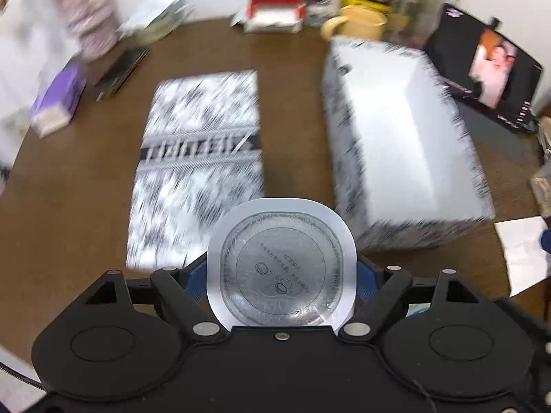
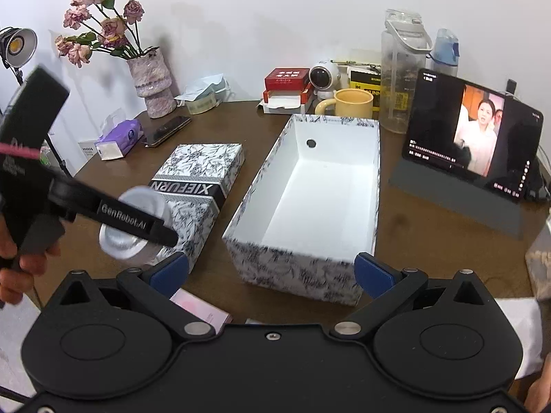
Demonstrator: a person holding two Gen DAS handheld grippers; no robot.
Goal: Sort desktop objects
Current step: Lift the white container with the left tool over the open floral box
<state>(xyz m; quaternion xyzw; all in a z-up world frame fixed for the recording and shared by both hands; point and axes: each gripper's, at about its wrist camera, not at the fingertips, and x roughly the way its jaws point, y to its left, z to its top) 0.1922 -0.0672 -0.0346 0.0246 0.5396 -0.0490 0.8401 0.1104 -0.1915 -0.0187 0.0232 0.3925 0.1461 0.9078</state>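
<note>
My left gripper (image 1: 280, 282) is shut on a white sealed cup (image 1: 280, 265) with a clear printed foil lid, its blue pads pressed to both sides. In the right wrist view that cup (image 2: 137, 241) hangs above the near end of the patterned box lid (image 2: 203, 179), with a black finger (image 2: 137, 222) across it. The open patterned box (image 2: 320, 199) has a bare white inside and stands right of the lid. My right gripper (image 2: 272, 273) is open and holds nothing, just before the box's near wall. The left wrist view is blurred by motion; box (image 1: 406, 137) and lid (image 1: 199, 158) lie ahead.
A tablet (image 2: 478, 137) playing video stands at the right. A yellow mug (image 2: 351, 103), clear bottle (image 2: 399, 69), red boxes (image 2: 286, 82), flower vase (image 2: 155, 82), phone (image 2: 168, 129) and purple tissue pack (image 2: 120, 137) line the back. A pink card (image 2: 203, 306) and white paper (image 2: 520, 330) lie near me.
</note>
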